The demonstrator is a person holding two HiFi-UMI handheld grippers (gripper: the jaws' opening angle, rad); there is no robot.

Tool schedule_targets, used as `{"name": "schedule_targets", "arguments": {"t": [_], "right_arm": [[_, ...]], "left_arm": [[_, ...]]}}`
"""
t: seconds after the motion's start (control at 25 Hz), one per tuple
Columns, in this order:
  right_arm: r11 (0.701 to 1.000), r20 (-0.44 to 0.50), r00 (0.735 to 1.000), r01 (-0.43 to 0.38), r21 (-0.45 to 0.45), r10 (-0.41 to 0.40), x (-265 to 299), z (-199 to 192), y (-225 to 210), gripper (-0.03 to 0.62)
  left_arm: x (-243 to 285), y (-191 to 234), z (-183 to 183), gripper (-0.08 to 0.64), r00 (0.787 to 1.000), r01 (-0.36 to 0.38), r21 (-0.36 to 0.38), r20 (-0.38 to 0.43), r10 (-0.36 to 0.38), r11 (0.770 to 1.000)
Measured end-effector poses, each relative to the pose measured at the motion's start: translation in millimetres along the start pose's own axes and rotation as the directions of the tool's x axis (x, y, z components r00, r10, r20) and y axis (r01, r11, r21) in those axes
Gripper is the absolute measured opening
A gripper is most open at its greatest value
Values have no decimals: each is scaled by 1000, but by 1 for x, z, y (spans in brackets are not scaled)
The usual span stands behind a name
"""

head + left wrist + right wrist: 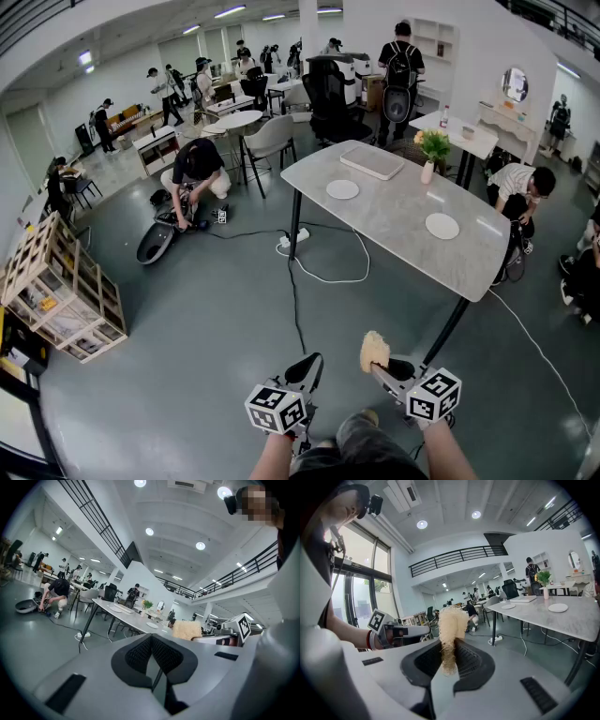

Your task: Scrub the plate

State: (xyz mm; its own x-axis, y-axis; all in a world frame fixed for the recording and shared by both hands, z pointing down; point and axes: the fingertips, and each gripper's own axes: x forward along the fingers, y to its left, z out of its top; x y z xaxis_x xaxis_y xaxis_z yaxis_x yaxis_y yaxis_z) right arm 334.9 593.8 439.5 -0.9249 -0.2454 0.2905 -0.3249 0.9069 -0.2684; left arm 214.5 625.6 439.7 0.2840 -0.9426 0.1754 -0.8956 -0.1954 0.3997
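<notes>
Two white plates lie on the grey marble table (394, 220): one near its far side (342, 189), one near its right edge (442, 226). Both grippers hover low over the floor, well short of the table. My right gripper (377, 364) is shut on a tan fibrous scrubber (374, 349), which sticks up from between its jaws (451, 625). My left gripper (312, 364) is shut with nothing in it (151, 641). In the right gripper view the plates (558, 607) show on the table at the right. The scrubber (186, 630) also appears in the left gripper view.
A white tray (372, 161) and a small vase with a plant (430, 150) stand at the table's far end. Cables and a power strip (292, 241) lie on the floor. A wooden crate (58, 291) sits at the left. Several people stand, crouch and sit around.
</notes>
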Motion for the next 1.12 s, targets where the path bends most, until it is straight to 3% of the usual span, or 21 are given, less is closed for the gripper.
{"name": "schedule_targets", "arguments": {"t": [0.36,0.64,0.88,1.12], "right_arm": [[1000,-9,1000,24,-7,-24,-5,-2,-2,61],[997,-17,997,72,39,-71,2,-8,-24,61],[994,-6,998,64,87,-64,43,4,-64,61],[997,-9,1000,21,78,-20,96,29,-108,61]], "left_arm": [[8,-2,-5,14,1000,8,-5,-14,-9,1000],[24,10,-10,14,999,11,-23,-43,-12,1000],[54,50,-1,14,997,-39,-31,-65,37,999],[110,92,21,14,996,-59,-55,-64,55,997]]}}
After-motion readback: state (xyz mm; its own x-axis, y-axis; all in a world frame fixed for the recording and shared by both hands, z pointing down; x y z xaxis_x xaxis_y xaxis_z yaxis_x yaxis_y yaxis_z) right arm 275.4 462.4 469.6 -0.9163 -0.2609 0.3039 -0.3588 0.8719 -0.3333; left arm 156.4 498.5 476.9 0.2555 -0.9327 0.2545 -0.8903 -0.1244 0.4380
